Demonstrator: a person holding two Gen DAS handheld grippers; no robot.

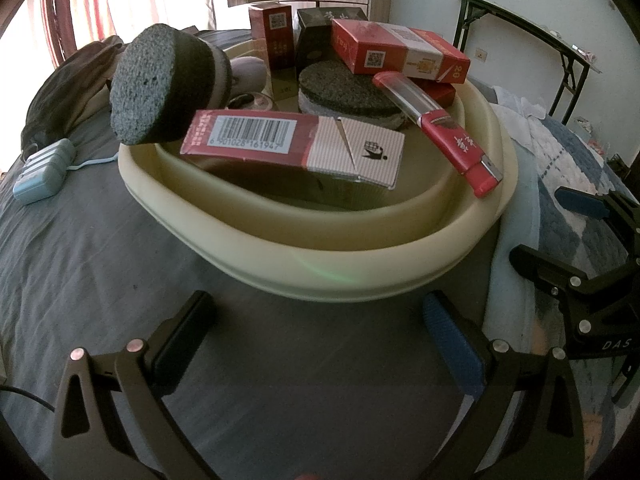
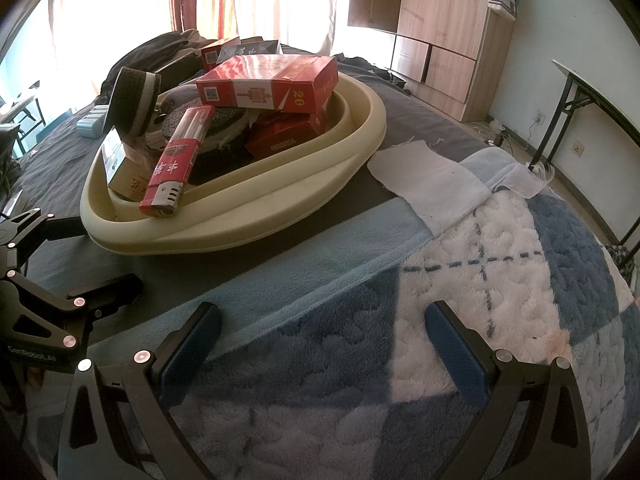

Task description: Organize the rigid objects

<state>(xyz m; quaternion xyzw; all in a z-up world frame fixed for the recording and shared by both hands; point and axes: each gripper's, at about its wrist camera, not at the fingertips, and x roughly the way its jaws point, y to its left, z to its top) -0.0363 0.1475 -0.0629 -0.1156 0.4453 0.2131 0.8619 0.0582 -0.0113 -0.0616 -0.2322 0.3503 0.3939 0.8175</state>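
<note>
A cream basin (image 1: 320, 276) sits on the bed, heaped with rigid objects: red cartons (image 1: 400, 54), a barcode pack (image 1: 292, 146), a red lighter (image 1: 460, 148), grey stone discs (image 1: 160, 84) and dark boxes. The basin also shows in the right wrist view (image 2: 256, 216) with the big red carton (image 2: 268, 84) and lighter (image 2: 176, 164). My left gripper (image 1: 316, 340) is open and empty over the grey sheet in front of the basin. My right gripper (image 2: 320, 344) is open and empty over the blue-white blanket, right of the basin.
A pale blue device (image 1: 42, 172) with a cord lies left of the basin. A white cloth (image 2: 432, 180) lies on the blanket (image 2: 500, 300). Dark clothing (image 1: 68, 84) is heaped behind. A folding table (image 2: 592, 92) and wooden wardrobe (image 2: 440, 20) stand by the wall.
</note>
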